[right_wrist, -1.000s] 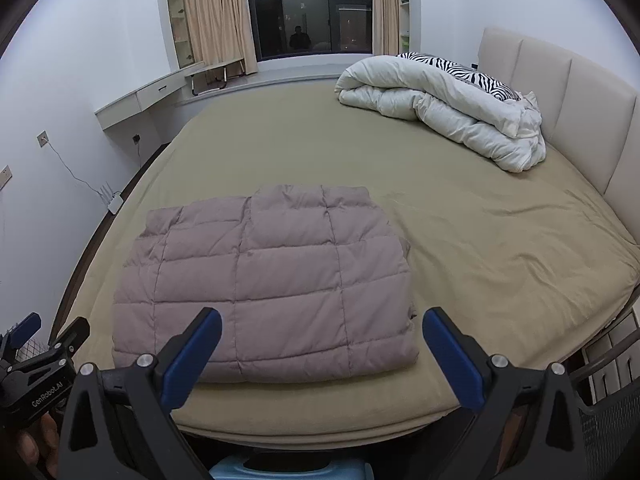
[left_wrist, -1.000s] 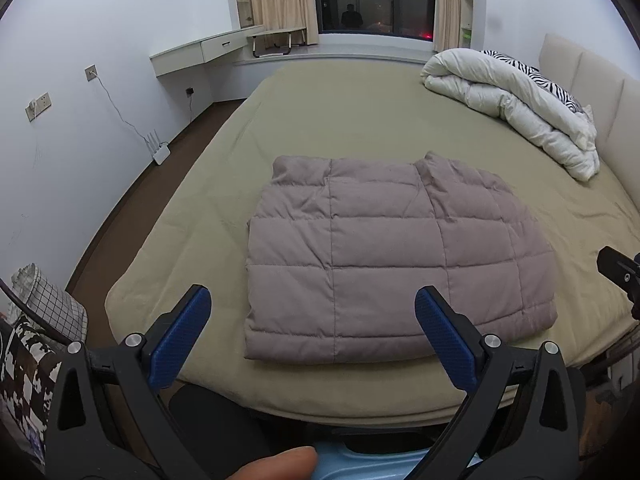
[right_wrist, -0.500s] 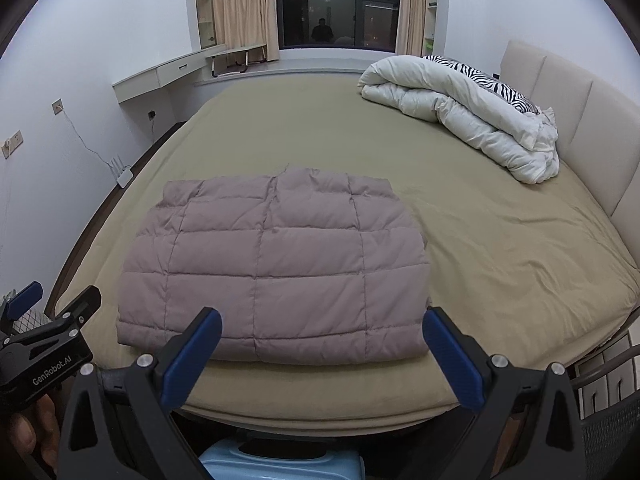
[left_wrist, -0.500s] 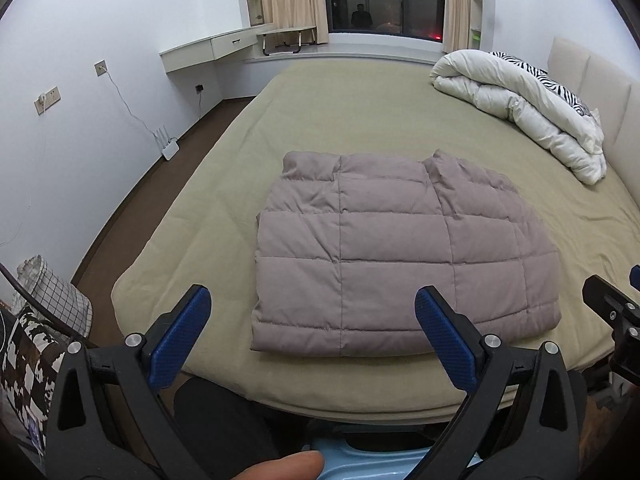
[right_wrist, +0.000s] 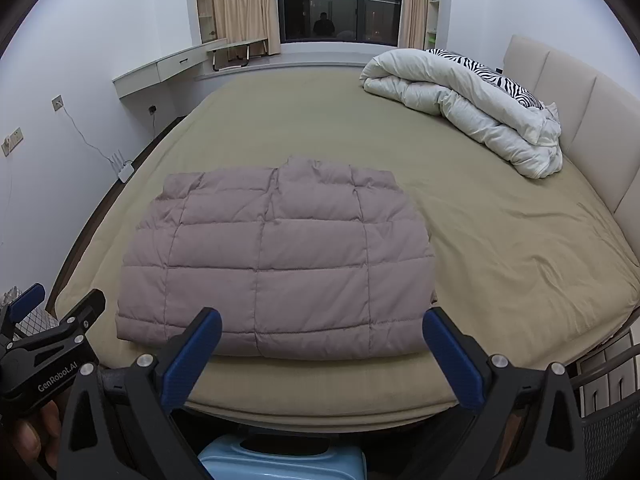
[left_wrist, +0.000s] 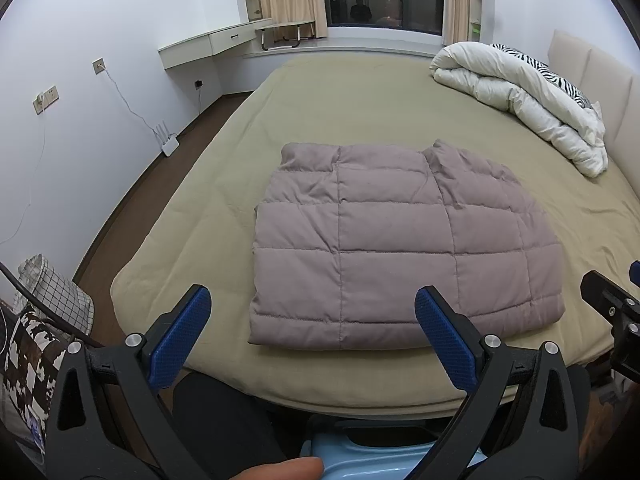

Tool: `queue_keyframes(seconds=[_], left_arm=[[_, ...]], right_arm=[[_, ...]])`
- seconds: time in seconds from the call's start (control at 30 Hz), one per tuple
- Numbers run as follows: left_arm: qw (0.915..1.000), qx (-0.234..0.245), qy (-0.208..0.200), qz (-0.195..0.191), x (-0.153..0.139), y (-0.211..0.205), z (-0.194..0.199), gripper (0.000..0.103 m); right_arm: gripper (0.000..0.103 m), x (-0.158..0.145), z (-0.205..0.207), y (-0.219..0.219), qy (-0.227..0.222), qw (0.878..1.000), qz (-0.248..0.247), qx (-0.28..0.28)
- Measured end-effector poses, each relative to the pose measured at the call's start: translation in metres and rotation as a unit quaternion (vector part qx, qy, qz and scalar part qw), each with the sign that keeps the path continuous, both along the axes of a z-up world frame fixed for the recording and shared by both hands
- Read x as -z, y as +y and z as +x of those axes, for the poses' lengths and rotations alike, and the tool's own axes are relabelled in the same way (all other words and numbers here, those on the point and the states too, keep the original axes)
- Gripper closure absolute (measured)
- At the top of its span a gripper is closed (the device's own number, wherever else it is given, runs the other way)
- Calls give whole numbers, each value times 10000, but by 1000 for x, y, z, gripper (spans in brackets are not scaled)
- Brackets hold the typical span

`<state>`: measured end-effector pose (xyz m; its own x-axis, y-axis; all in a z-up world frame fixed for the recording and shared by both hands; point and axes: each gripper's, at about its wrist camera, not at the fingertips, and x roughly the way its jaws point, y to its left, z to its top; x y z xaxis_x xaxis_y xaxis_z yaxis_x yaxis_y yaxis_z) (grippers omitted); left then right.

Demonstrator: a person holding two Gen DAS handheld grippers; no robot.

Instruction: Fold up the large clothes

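Note:
A mauve quilted down jacket (left_wrist: 400, 248) lies folded into a flat rectangle near the front edge of the bed (left_wrist: 360, 96); it also shows in the right wrist view (right_wrist: 276, 264). My left gripper (left_wrist: 314, 304) is open and empty, held back above the bed's front edge, short of the jacket. My right gripper (right_wrist: 320, 328) is open and empty, also held back from the jacket's near hem. The left gripper also shows at the left edge of the right wrist view (right_wrist: 44, 340).
A rolled white duvet with a zebra-print pillow (right_wrist: 472, 108) lies at the back right by the padded headboard (right_wrist: 580, 104). A light blue case (right_wrist: 280, 460) stands below the front edge. A checked basket (left_wrist: 56, 292) sits on the floor at left.
Both grippers have drawn back and risen a little from the bed, so the folded jacket looks farther away. The jacket has not moved. Both stay open.

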<state>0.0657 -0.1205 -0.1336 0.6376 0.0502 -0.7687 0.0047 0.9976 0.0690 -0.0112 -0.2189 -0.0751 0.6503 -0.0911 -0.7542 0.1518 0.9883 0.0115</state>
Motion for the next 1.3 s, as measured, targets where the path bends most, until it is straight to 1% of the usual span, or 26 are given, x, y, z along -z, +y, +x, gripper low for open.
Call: queue_keyframes(seconds=[1.3], left_arm=[[10000,-89,-13,24,1,1,2,0]], right_arm=[[0,4,0,1,34,10000,3,-7]])
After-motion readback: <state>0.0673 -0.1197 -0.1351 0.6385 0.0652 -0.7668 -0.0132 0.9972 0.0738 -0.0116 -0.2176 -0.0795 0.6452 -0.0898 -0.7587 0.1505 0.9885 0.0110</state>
